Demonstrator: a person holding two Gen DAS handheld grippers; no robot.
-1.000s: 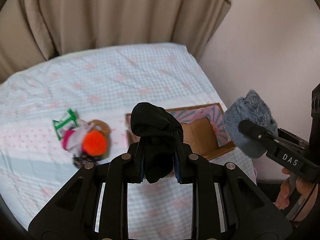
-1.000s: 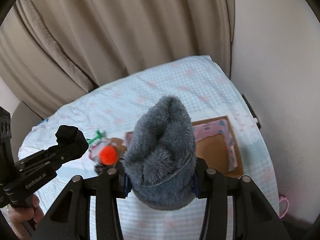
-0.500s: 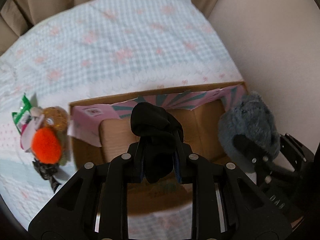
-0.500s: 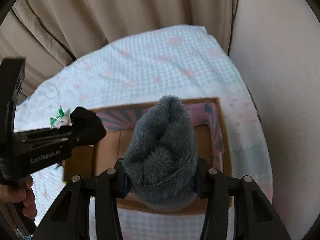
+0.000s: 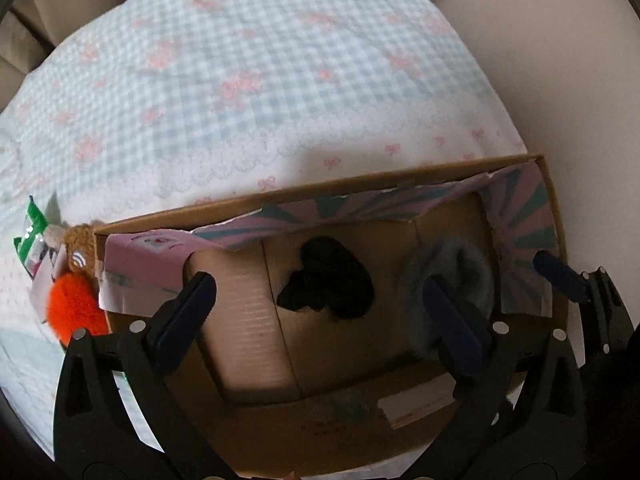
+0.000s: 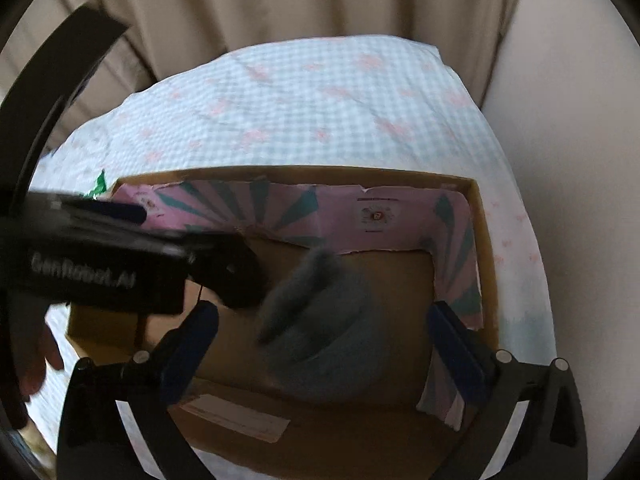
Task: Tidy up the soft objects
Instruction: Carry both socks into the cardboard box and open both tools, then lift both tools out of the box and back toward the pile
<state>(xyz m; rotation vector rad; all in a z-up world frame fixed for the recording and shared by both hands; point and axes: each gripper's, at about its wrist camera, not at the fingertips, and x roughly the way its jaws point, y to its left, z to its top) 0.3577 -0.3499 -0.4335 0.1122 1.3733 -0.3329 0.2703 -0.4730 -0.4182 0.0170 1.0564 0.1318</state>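
Note:
An open cardboard box with pink and green flaps lies on the bed. A black soft item rests on its floor. Beside it, to the right, is a grey fuzzy item. My left gripper hangs over the box; its jaws are opening wide and the pads touch nothing. My right gripper is also opening, and the grey fuzzy item, blurred, lies loose below it in the box. The left gripper's body crosses the right wrist view and hides most of the black item.
Left of the box is a small pile with an orange pom-pom, a brown plush and a green packet. A blue checked sheet covers the bed. A curtain and a wall close in behind and right.
Both grippers came down over the box and opened. The black item left the left jaws and the grey fuzzy item left the right jaws; both now lie in the box.

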